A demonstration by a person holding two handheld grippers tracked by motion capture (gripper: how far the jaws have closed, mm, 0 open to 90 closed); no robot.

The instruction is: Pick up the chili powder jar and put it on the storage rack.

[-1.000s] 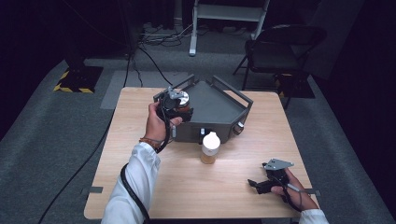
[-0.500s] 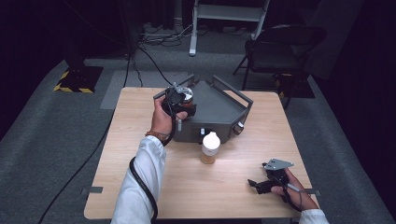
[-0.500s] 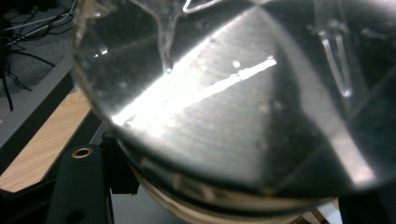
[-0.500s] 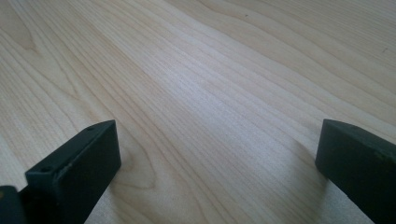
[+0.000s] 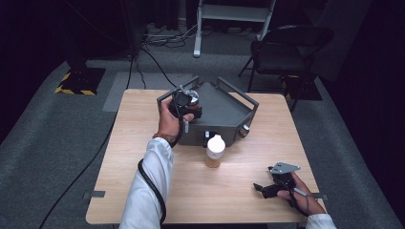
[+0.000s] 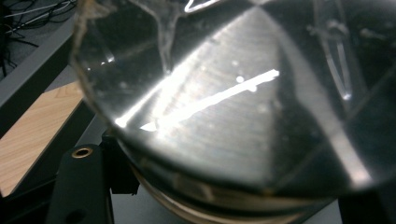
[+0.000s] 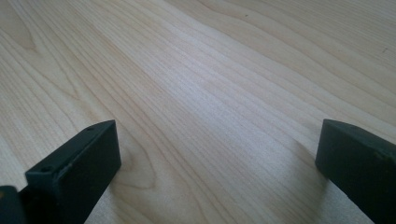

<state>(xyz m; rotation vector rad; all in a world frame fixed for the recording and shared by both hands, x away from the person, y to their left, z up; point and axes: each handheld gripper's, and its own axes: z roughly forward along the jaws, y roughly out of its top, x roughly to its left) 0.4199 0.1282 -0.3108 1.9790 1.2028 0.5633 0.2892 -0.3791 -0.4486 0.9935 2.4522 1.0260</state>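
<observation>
Over on the left, the left tool is up above the near-left corner of the grey metal box, and its jaws are clamped on a clear round glass thing that looks like a small jar or lid; I can't tell which. In the left gripper view the glass sits right up against the lens. In the middle of the desk, just in front of the box, stands a white-capped bottle, upright. Far right, near the desk's front edge, the right tool rests low with its jaws wide apart, nothing between them but wood.
</observation>
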